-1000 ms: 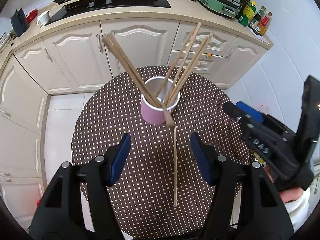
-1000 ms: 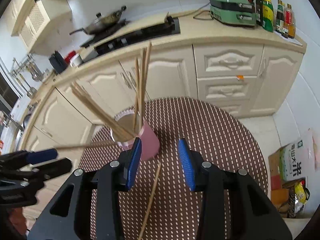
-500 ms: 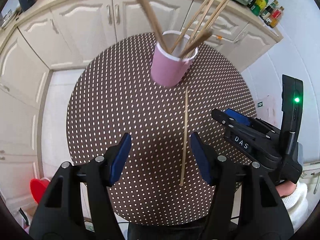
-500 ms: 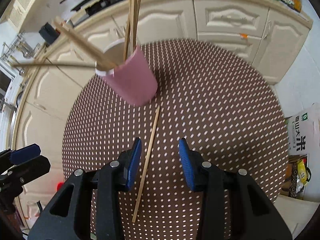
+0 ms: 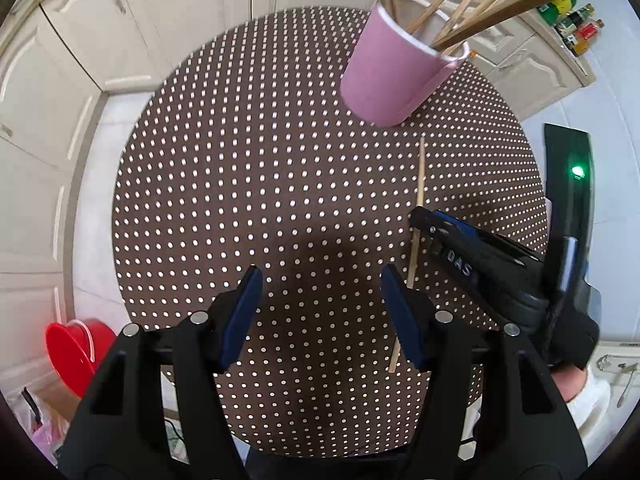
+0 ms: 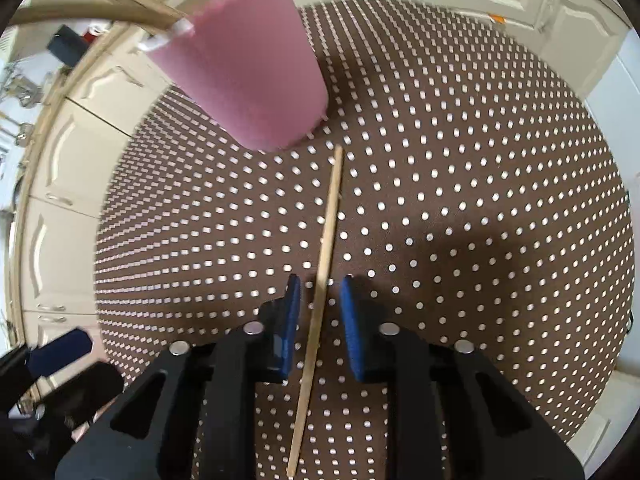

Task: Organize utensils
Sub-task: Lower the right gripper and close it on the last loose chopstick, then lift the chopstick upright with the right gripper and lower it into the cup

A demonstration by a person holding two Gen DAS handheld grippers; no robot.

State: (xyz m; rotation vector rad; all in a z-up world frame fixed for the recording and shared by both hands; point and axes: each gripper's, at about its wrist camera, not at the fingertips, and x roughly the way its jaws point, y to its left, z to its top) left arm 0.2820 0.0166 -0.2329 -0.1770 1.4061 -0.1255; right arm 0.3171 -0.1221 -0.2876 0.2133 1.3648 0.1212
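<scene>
Cup: pink cup (image 5: 394, 76) stands at twelve o'clock on the dotted bench (image 5: 240, 200), holding several wooden chopsticks (image 5: 500, 4).
Loose chopstick (image 6: 326, 240): flat on the bench, at six o'clock from the cup.
Right gripper (image 6: 318, 320): jaws closing, chopstick between them, pads not yet touching.
Left gripper (image 5: 320, 308): jaws spread, empty.

The sticks (image 5: 492, 4) in the cup (image 5: 394, 76) run off the top edge, the cup's rim (image 6: 168, 38) is blurred, and the left tongs (image 6: 60, 360) are cut off at the corner.
</scene>
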